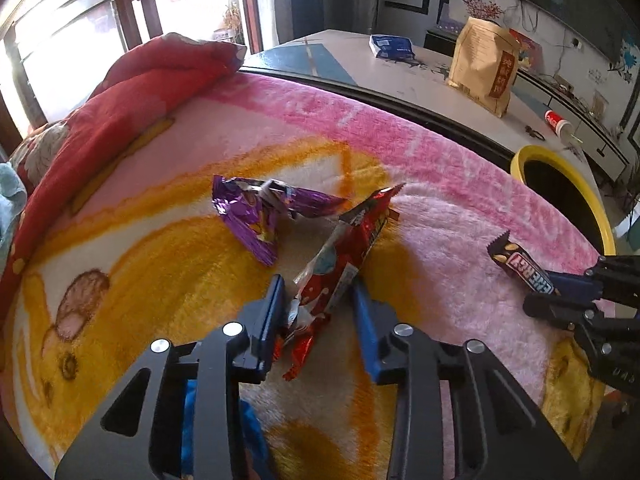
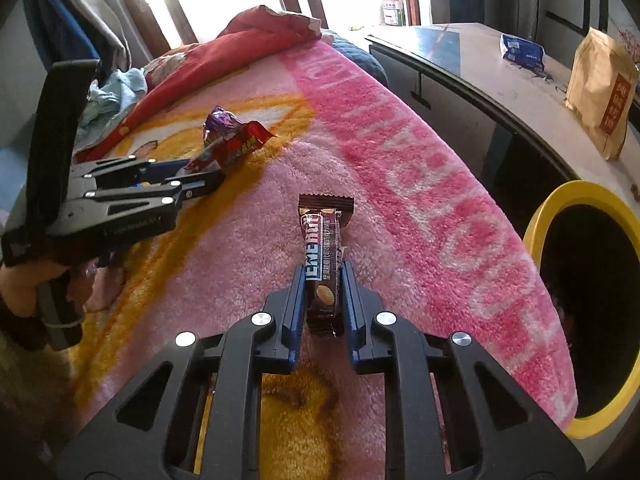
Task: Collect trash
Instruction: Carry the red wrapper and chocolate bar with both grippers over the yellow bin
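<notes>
We have the right gripper (image 2: pixel 320 280) clamped on the near end of the dark brown chocolate-bar wrapper with white lettering (image 2: pixel 323 248), which lies on the fluffy pink and orange blanket (image 2: pixel 420 208) of the bed. Its blue fingers (image 2: pixel 294 300) press both sides. Our grip sits close to the wrapper's tail, so the long free end could droop or twist when we lift, and the slick foil might slide out.

Our left gripper (image 1: pixel 318 300) straddles the crumpled red foil snack wrapper (image 1: pixel 344 252). The left finger (image 1: pixel 272 312) touches the crumple, but the right one seems to stand a little clear, though the fisheye view makes that hard to judge; we count it as not yet gripping. If we lift now, the wrapper may stay behind or spring sideways.

The crumpled purple foil wrapper (image 1: pixel 256 216) lies just beside it and could get dragged along. The yellow-rimmed round bin (image 2: pixel 576 280) stands beside the bed, so a loose carry risks a drop short of its rim.
</notes>
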`<state>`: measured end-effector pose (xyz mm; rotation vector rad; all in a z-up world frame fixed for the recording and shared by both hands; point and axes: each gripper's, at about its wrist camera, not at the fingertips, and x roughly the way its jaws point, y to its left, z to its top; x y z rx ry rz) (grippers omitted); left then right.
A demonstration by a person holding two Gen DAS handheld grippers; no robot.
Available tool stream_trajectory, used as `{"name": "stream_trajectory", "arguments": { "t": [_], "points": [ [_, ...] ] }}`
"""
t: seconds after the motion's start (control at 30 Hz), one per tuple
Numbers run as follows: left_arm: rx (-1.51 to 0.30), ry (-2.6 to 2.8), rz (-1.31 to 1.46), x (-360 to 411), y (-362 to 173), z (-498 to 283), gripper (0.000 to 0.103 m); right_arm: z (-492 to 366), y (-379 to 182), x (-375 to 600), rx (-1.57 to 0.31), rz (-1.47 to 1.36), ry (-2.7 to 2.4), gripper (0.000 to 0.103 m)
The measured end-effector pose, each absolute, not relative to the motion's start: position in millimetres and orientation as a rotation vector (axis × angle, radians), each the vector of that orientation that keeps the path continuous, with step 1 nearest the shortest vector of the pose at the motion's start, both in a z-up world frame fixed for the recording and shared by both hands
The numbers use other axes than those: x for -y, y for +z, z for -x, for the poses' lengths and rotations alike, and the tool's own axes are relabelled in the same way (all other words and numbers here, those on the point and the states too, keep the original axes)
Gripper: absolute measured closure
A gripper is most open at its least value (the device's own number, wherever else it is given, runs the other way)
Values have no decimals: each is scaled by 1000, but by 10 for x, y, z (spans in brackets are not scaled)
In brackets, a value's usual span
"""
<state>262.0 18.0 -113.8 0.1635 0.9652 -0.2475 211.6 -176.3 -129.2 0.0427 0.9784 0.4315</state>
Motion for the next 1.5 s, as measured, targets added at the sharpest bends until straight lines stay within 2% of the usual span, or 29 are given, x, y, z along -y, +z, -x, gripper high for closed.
{"name": "stream_trajectory", "arguments": {
  "t": [0.17,0.37,0.73,1.5],
  "points": [
    [-960,-267,-147,-99,-1119,-2492,80,-2084,-1214,1823,-965,-51,438,92],
    [-953,-286,-56,-31,-1115,-2403,83,-2089,-1084,1965,-931,-78,423,92],
    [-904,-384,31,282,-926,-2250,85,-2126,-909,2342,-876,-115,355,92],
    [-849,-548,2,1091,-682,-2083,85,-2143,-784,3237,-804,-220,166,92]
  ]
}}
